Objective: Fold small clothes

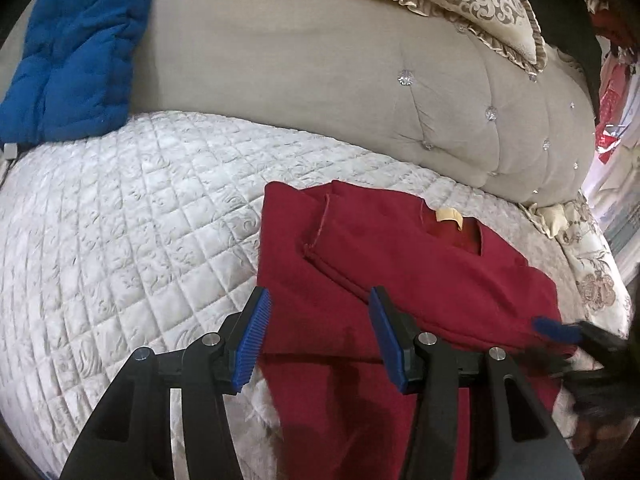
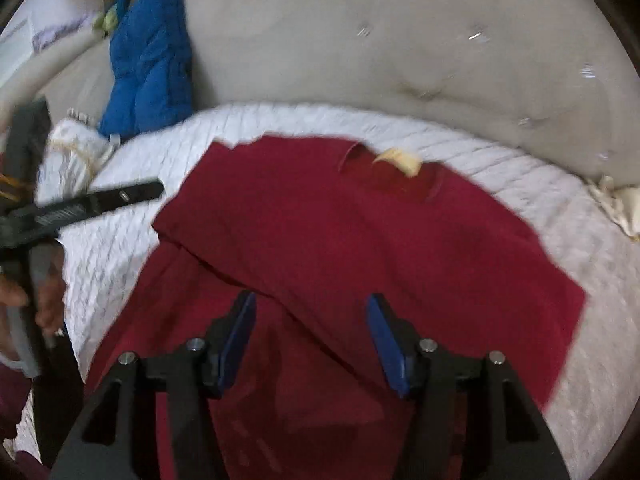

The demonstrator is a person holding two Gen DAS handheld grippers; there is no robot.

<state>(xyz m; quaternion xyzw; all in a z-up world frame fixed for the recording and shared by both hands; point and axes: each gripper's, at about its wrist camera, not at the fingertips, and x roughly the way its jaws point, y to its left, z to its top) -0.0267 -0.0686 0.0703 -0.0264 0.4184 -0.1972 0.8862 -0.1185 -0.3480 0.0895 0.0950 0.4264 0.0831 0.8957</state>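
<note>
Both the left gripper [image 1: 316,320] and right gripper [image 2: 312,328] hover spread and empty over the red garment [image 1: 400,264], its label [image 1: 449,216] toward twelve o'clock, seemingly poised for another fold.

The right wrist view is motion-blurred. The red garment [image 2: 360,248] runs off the bottom edge below its cream label [image 2: 400,160], whose writing is unreadable.

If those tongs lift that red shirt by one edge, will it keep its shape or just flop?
The red shirt will probably flop: it already lies in soft folds with a sleeve creased across it. It looks like thin knit, so likely light. On the quilted bedspread it may bunch rather than slide when pushed. Both the left tongs and right tongs are open.
</note>
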